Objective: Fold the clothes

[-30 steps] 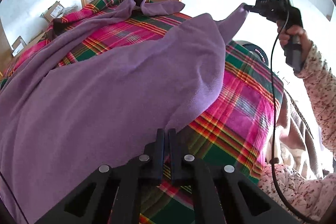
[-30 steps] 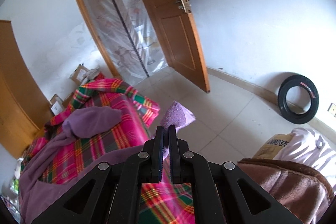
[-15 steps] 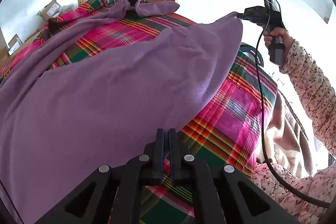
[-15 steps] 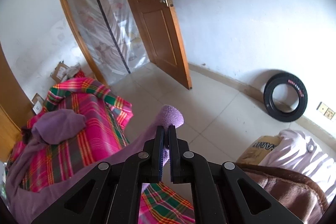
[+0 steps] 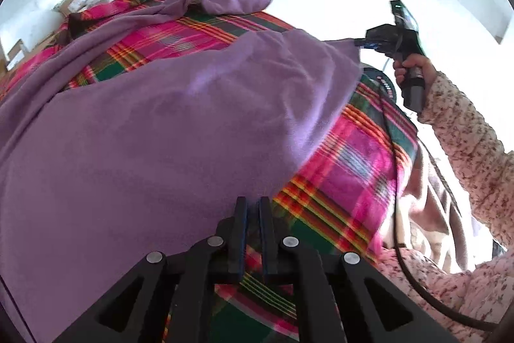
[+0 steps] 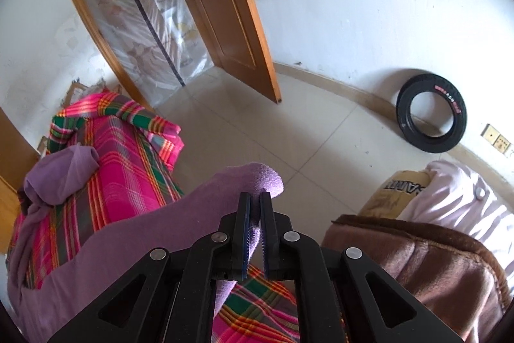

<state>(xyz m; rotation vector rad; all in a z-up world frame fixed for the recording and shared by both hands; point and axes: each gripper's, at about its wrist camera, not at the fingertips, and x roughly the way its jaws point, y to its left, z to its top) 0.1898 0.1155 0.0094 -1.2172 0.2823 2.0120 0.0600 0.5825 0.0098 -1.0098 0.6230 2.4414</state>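
Note:
A purple fleece garment (image 5: pixel 160 134) lies spread over a bed covered by a pink, green and orange plaid blanket (image 5: pixel 347 169). My left gripper (image 5: pixel 252 204) is shut at the garment's near edge, where the cloth meets its fingertips. My right gripper (image 6: pixel 256 201) is shut on another corner of the purple garment (image 6: pixel 128 246), with a tuft poking out past the fingers. In the left wrist view the right gripper (image 5: pixel 361 43) holds that corner raised off the bed's right side, so the cloth's edge runs taut between the two grippers. A sleeve bunches at the bed's far end (image 5: pixel 231 2).
A person's hand (image 5: pixel 414 66) in a floral sleeve (image 5: pixel 465 130) holds the right gripper. To the right of the bed lie a brown blanket (image 6: pixel 417 262) and a white garment (image 6: pixel 465 198). A tyre (image 6: pixel 430 111) leans on the wall and a wooden door (image 6: pixel 225 15) stands open.
The right gripper has moved lower and closer to the bed with its corner. The purple cloth now lies flatter and tauter between the grippers. The left gripper stays put.

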